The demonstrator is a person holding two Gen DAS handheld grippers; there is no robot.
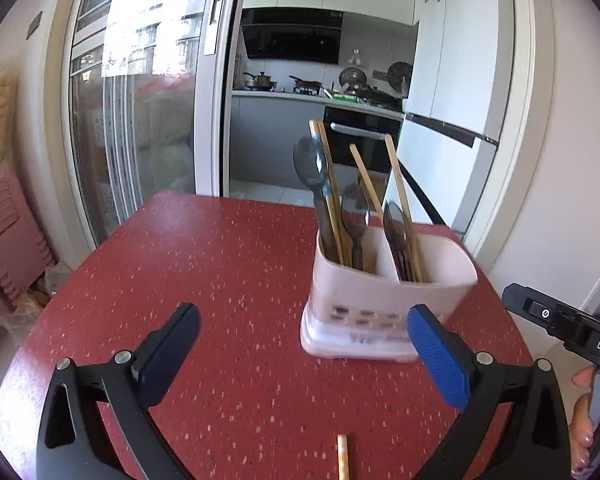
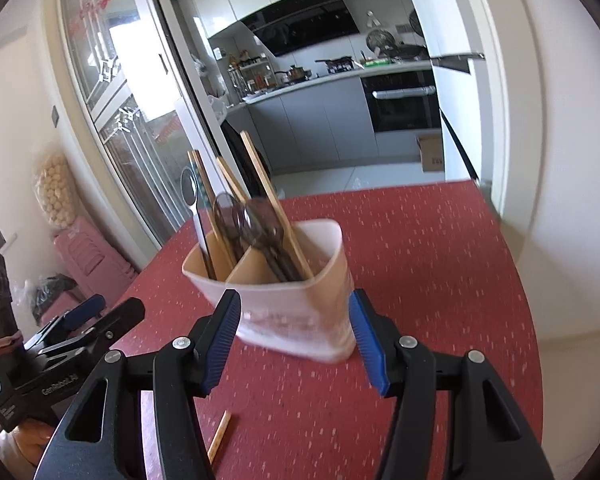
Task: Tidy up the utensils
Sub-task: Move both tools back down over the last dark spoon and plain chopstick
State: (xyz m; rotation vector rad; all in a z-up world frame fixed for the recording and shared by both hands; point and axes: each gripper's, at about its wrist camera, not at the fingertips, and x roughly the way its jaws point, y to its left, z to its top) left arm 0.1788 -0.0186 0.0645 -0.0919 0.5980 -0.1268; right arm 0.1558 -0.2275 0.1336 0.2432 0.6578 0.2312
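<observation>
A pale pink two-compartment utensil holder stands upright on the red speckled table. Dark spoons and wooden chopsticks stick up out of both compartments. One loose chopstick lies on the table, near my grippers. My left gripper is wide open with nothing between its fingers, the holder just beyond its right finger. My right gripper is open, and the holder's base shows in the gap between its fingertips, which do not press on it.
A glass sliding door and stacked pink stools are to the left of the table. Past the table's far edge is a kitchen, with a white fridge on the right. A person's hand holds the right gripper.
</observation>
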